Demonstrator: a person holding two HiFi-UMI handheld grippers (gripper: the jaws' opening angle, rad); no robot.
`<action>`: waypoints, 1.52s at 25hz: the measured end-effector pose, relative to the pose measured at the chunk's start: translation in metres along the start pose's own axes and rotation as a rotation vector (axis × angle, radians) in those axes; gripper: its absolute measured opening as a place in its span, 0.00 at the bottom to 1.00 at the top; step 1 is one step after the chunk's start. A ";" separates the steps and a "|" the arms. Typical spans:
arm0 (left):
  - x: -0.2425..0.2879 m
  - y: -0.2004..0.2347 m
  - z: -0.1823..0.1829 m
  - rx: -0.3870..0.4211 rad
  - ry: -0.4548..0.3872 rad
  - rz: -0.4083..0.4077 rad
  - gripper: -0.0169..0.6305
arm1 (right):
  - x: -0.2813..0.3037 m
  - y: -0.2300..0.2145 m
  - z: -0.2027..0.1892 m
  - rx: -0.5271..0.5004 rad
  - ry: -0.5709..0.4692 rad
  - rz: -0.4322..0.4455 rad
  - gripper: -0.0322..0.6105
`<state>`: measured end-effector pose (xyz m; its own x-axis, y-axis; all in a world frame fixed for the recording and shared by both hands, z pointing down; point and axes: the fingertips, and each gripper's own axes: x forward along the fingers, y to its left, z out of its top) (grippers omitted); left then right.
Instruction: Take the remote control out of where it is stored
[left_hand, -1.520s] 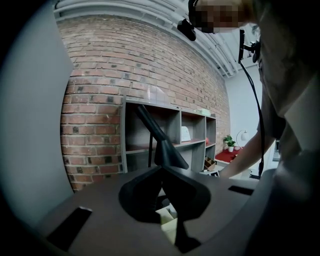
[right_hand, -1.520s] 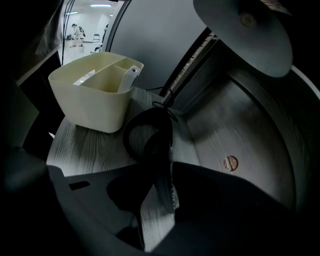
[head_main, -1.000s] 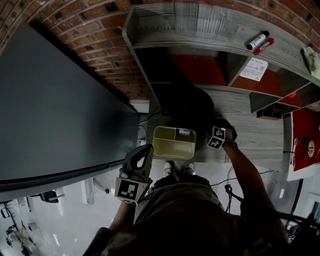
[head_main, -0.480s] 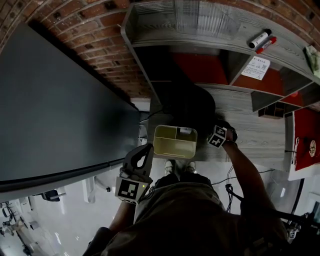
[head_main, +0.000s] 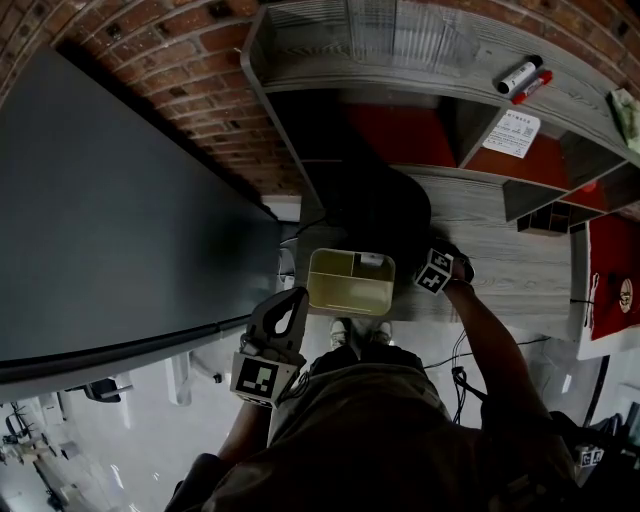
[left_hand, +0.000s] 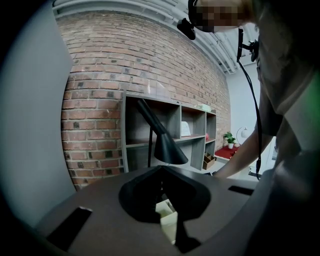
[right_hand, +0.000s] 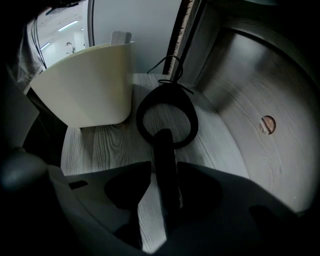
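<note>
Your right gripper (right_hand: 165, 172) points steeply down at the tabletop (right_hand: 95, 145). Its jaws have just been opening with the black remote control (right_hand: 164, 150) between them. Bare wood shows along the remote's 9 o'clock side, so I read the grip as let go. The remote is already out of the cream storage bin (head_main: 350, 298), and its far end overlaps a black ring (right_hand: 141, 122) at 12 o'clock. Your left gripper (head_main: 292, 300), at the bin's 8 o'clock, looks pinched shut on the bin's rim. The remote seems to hug the 3 o'clock jaw, so a skewed lift could drag or flip it. The bin sits near the tabletop's edge, so a tug from your left could tip it off.
</note>
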<state>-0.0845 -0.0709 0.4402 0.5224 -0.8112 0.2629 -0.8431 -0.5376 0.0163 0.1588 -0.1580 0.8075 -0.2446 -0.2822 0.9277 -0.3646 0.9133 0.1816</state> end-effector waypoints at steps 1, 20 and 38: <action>0.000 0.000 0.000 0.000 -0.001 0.000 0.04 | 0.000 0.000 0.001 0.003 0.000 0.001 0.30; -0.004 -0.002 -0.013 0.016 0.032 -0.016 0.04 | -0.008 0.007 0.003 0.016 0.010 0.009 0.37; 0.000 0.001 -0.007 -0.030 -0.004 -0.039 0.04 | -0.076 -0.029 0.031 0.162 -0.166 -0.136 0.37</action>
<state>-0.0863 -0.0704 0.4470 0.5556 -0.7904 0.2581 -0.8253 -0.5619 0.0559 0.1606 -0.1724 0.7214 -0.3226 -0.4557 0.8296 -0.5398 0.8086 0.2343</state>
